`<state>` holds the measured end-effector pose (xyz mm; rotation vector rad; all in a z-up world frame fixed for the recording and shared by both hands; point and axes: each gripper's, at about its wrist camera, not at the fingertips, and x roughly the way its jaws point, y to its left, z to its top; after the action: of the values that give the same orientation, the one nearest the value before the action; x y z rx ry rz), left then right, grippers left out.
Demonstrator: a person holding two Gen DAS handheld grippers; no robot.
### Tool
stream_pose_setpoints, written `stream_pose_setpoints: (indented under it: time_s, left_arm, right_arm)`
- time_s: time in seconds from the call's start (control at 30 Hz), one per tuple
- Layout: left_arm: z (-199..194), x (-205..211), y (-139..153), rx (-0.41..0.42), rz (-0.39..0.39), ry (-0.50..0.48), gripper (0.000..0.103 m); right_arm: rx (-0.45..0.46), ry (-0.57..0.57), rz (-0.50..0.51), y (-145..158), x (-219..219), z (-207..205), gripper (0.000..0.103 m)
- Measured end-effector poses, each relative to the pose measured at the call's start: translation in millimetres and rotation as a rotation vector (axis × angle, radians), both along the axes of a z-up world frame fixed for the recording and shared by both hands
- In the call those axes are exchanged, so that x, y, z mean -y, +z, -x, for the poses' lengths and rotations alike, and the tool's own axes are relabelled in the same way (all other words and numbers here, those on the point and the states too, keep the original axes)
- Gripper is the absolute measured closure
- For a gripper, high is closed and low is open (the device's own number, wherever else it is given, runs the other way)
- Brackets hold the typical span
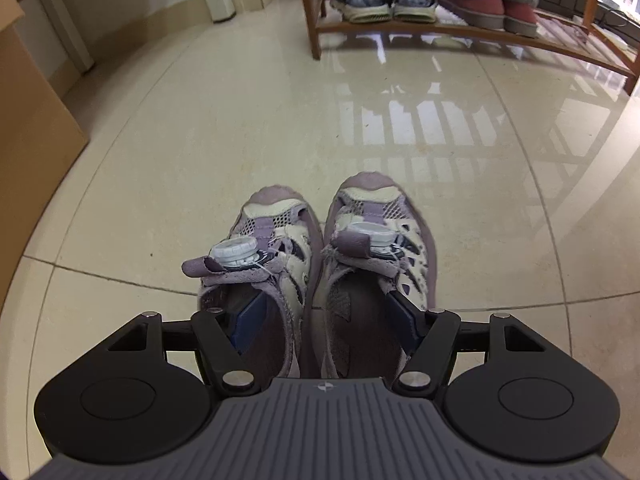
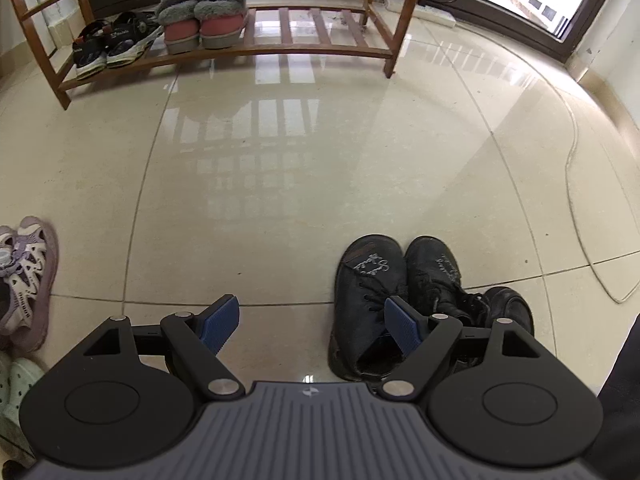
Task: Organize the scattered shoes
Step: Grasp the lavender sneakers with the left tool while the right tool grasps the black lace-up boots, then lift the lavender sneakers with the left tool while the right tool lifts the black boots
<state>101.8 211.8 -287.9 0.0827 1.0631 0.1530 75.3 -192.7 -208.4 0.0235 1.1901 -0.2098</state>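
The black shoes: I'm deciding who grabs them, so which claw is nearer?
Right. The right claw is open at the black shoes, one finger over the left shoe's opening. The left claw has a finger inside each purple sneaker, off to the left.

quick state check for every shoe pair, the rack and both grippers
purple sneakers: side by side on floor, one finger inside each
left gripper: open, spanning both sneakers
black shoes: paired on floor
right gripper: open, empty
shoe rack: partly filled
pink slippers: on rack
dark sandals: on rack
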Motion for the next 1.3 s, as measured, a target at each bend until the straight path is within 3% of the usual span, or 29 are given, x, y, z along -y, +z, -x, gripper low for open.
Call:
stream_pose_setpoints:
  time_s: [0.03, 0.13, 0.4, 0.63, 0.8, 1.0, 1.1, 1.17, 1.3]
  left_arm:
    - [-0.9, -1.8, -3.3, -0.013, -0.006, 0.015, 0.092]
    - [3.1, -5.8, -3.1, 0.007, 0.032, 0.042, 0.094]
    - [0.1, 1.3, -2.5, -0.010, -0.010, 0.027, 0.095]
    - [-1.5, -0.5, -3.1, -0.014, -0.011, 0.027, 0.095]
    - [-0.5, -2.3, -5.3, -0.006, -0.012, 0.022, 0.095]
    - [-0.3, -1.2, -7.5, -0.001, -0.011, 0.022, 0.094]
    - [-0.4, -1.7, -9.1, 0.005, -0.007, 0.021, 0.094]
    - [-0.3, -1.9, -8.5, 0.013, -0.005, 0.023, 0.095]
    - [1.9, 1.3, -2.6, 0.041, -0.004, 0.027, 0.097]
  right_arm:
    - [-0.003, -0.008, 0.004, -3.5, 3.9, 0.7, 0.018]
    - [-0.012, -0.033, 0.015, -14.1, 15.8, 2.8, 0.018]
    - [-0.036, -0.100, 0.044, -42.2, 47.3, 8.3, 0.020]
    - [-0.082, -0.143, 0.065, -73.9, 76.6, 9.3, 0.028]
    - [-0.088, -0.112, 0.050, -92.8, 83.8, 5.8, 0.031]
    - [-0.109, -0.091, 0.018, -107.8, 85.6, -3.3, 0.044]
    - [-0.084, -0.110, -0.008, -111.4, 90.1, -8.2, 0.056]
    - [-0.067, -0.116, -0.020, -112.1, 90.7, -11.5, 0.069]
    - [-0.037, -0.089, -0.036, -103.7, 80.8, -17.3, 0.080]
